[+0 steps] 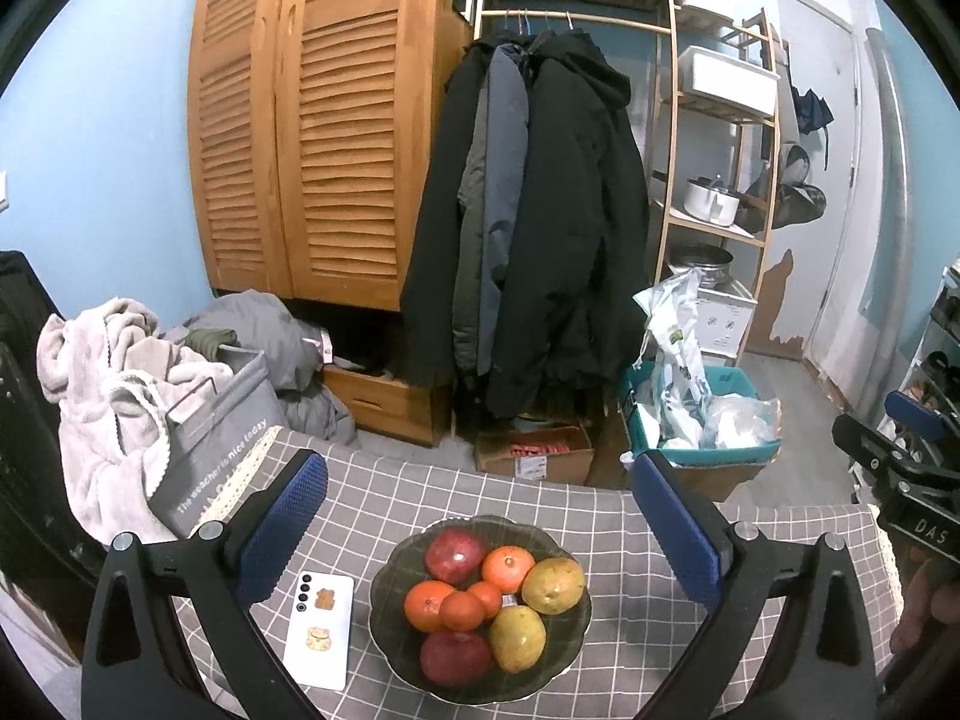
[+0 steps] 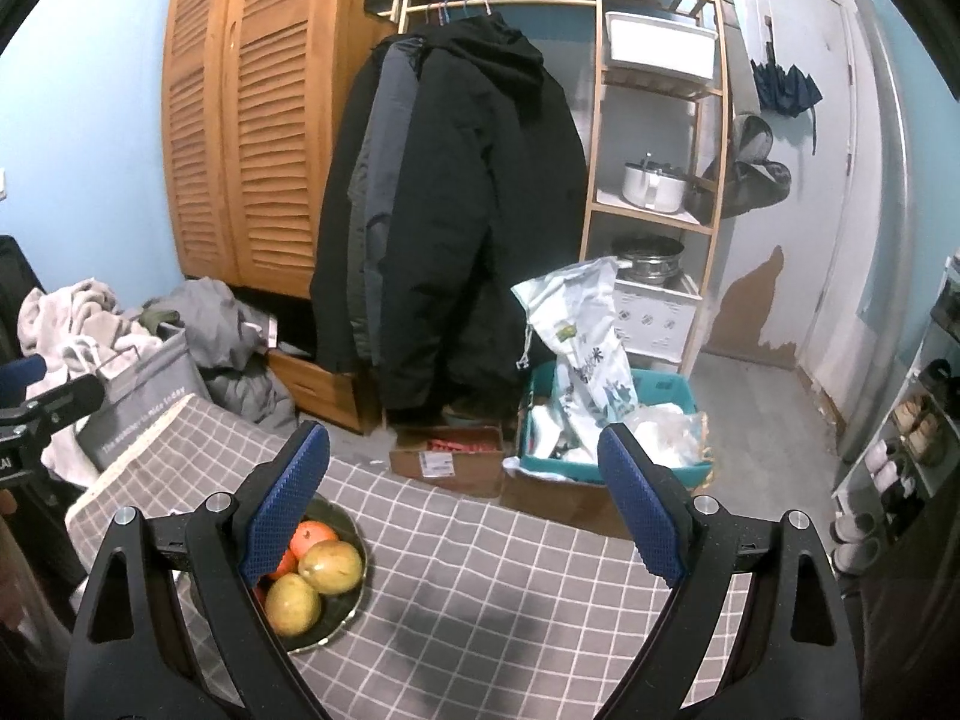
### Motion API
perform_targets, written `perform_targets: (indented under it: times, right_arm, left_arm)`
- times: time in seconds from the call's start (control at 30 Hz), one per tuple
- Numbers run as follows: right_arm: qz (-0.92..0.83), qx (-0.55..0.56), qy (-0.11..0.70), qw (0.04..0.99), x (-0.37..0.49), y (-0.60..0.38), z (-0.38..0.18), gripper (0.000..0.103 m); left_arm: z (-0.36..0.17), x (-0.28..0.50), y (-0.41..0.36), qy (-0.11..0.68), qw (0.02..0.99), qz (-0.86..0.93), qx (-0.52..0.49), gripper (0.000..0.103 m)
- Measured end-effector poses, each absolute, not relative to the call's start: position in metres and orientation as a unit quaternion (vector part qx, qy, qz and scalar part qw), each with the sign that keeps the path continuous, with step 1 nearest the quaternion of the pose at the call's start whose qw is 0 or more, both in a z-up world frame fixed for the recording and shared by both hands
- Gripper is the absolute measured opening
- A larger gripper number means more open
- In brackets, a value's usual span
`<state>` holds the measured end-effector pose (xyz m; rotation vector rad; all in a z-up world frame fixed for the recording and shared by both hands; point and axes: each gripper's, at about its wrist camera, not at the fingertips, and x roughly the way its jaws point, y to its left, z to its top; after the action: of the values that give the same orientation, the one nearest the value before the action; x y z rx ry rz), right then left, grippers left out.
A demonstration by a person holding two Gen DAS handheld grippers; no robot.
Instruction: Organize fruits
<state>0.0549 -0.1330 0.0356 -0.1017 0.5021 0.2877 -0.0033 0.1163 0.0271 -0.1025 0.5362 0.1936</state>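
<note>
Left wrist view: the left gripper (image 1: 480, 516) hangs over a table in a gray checked cloth (image 1: 624, 540), its blue-padded jaws spread wide and holding nothing. Directly below and between the jaws sits a dark glass bowl (image 1: 384, 594) filled with fruit: two red pomegranates (image 1: 455, 555), several oranges (image 1: 507, 568) and two yellow-green mangoes (image 1: 553, 585). A white phone (image 1: 318, 636) lies flat just left of the bowl, under the left jaw. Beyond the jaws hang dark coats (image 1: 540, 228), beside a wooden wardrobe (image 1: 312, 120). The right gripper (image 1: 900, 468) shows at the far right edge.

Right wrist view: the right gripper (image 2: 465, 504) hovers above bare cloth, jaws likewise wide and empty. The bowl sits behind its left jaw, which hides part of the fruit. A teal crate (image 2: 606, 420) of bags stands on the floor past the table edge.
</note>
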Motion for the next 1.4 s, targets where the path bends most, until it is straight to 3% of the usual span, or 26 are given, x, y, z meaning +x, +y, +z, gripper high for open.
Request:
perform_targets:
  times: [1.4]
  right_arm:
    - [0.141, -0.053, 0.246, 0.957, 0.0540, -0.1324, 0.0353, 0.090]
  left_arm:
    - [0.0348, -0.0070, 0.1128, 0.257, 0.960, 0.106, -0.038, 0.102]
